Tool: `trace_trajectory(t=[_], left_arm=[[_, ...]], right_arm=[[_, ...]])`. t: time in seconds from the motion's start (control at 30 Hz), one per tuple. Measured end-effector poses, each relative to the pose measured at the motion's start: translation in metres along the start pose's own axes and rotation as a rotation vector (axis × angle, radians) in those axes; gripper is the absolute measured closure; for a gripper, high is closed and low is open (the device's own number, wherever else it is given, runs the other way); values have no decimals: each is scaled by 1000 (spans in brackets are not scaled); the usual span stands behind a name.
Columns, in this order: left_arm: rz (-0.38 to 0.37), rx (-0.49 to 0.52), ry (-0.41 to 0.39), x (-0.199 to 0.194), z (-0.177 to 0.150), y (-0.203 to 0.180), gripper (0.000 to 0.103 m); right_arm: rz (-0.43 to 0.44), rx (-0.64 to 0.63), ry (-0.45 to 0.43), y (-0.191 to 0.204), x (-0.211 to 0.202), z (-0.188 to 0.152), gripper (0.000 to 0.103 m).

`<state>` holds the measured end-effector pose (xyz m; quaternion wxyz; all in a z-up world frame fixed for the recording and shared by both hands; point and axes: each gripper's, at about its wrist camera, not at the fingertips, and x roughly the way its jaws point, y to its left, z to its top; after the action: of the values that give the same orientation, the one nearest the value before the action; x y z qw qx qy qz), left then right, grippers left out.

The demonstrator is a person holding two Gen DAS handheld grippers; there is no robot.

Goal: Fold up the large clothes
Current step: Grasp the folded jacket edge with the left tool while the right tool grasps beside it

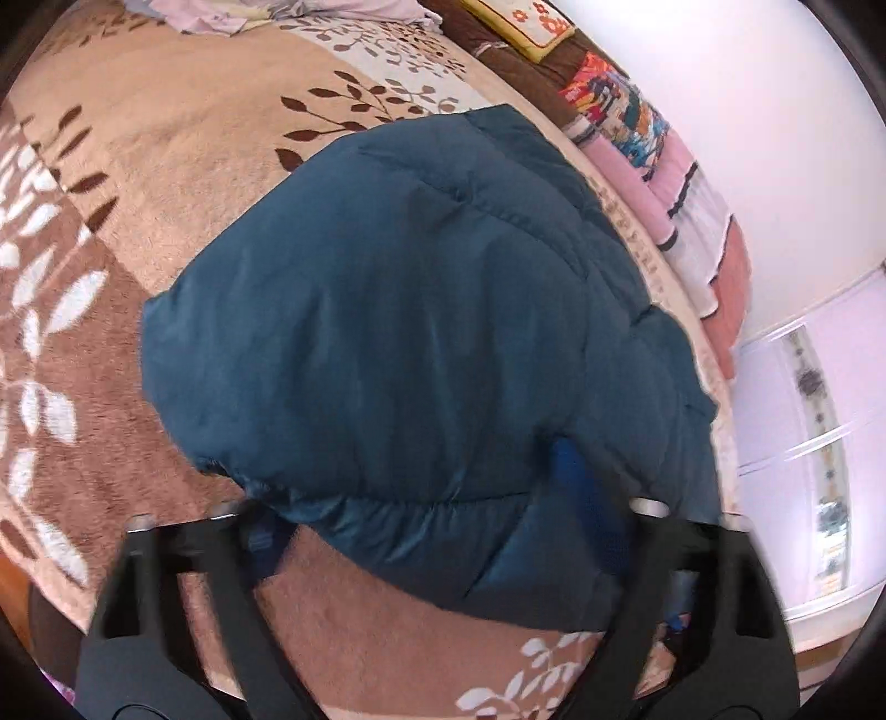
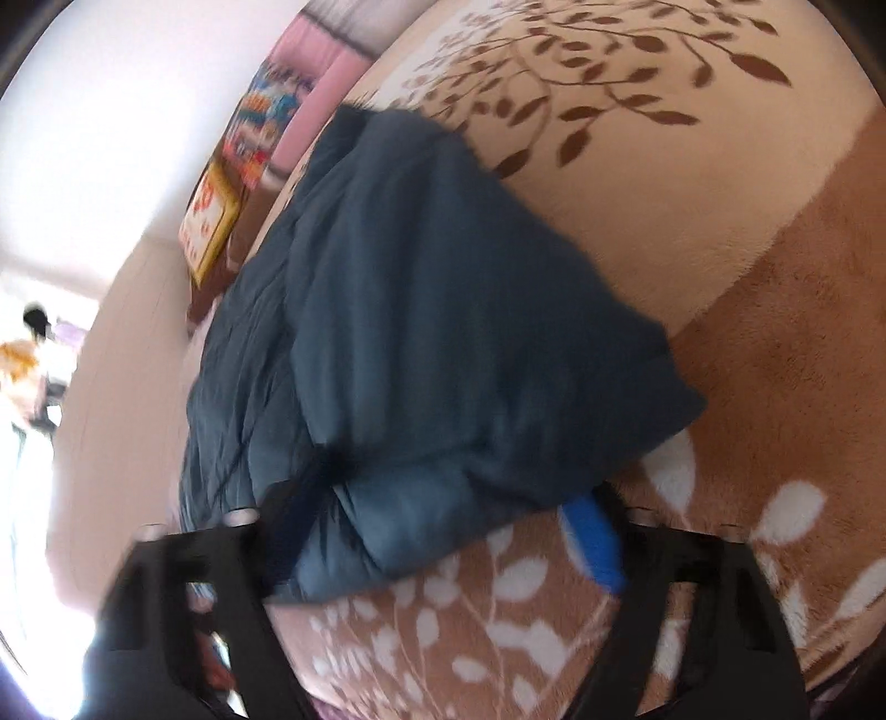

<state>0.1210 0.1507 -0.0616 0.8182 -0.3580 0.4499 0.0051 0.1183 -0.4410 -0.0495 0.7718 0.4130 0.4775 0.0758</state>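
Leaf-patterned blanket [image 1: 183, 183] covers the bed. Folded textiles [image 1: 664, 183] stacked along white wall [image 1: 747, 83].

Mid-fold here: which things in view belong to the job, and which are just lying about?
Job:
- teal puffer jacket, bunched on the leaf-patterned blanket
- left claw
- right claw

Lying about:
- stacked folded bedding
- yellow-edged cushion
- lilac cloth

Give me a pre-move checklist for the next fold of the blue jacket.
1. Jacket fully on the bed blanket: ok.
2. Near hem between the left gripper fingers: ok.
3. Near edge between the right gripper fingers: ok.
4. Pads pressing the fabric on either side: cannot tell, blurred.
5. Blanket beyond the jacket free for folding: ok.
6. Stacked bedding by the wall not touching the jacket: cannot tell.
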Motion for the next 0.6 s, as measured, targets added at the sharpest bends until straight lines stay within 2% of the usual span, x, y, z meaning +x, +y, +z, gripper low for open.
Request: trace_trajectory(t=[0.03,0.07,0.1,0.13,0.17,0.23,0.37,0.6], left_arm=[[-16,-2,-1,-1,2,0,49],[-28,0,-4,-3,3,1,64],[-36,2,-15,-7,5,-1,75],[-49,6,-22,-11,6,-2,79],[-56,15,-32,-16,6,-4,83],[-54,46,-51,-26,4,-9,86],[-39,103,-75,-56,-3,-11,88],[29,153,-22,-88,-37,20,88]], right_arm=[[15,21,9,-2,2,3,55],[31,25,18,-3,2,6,61],[37,23,23,-2,1,8,69],[36,13,24,1,-1,8,75],[32,-7,22,6,-5,8,77],[22,-33,14,16,-13,6,81],[30,-57,28,29,-30,-5,83],[-23,-145,104,28,-56,-56,83]])
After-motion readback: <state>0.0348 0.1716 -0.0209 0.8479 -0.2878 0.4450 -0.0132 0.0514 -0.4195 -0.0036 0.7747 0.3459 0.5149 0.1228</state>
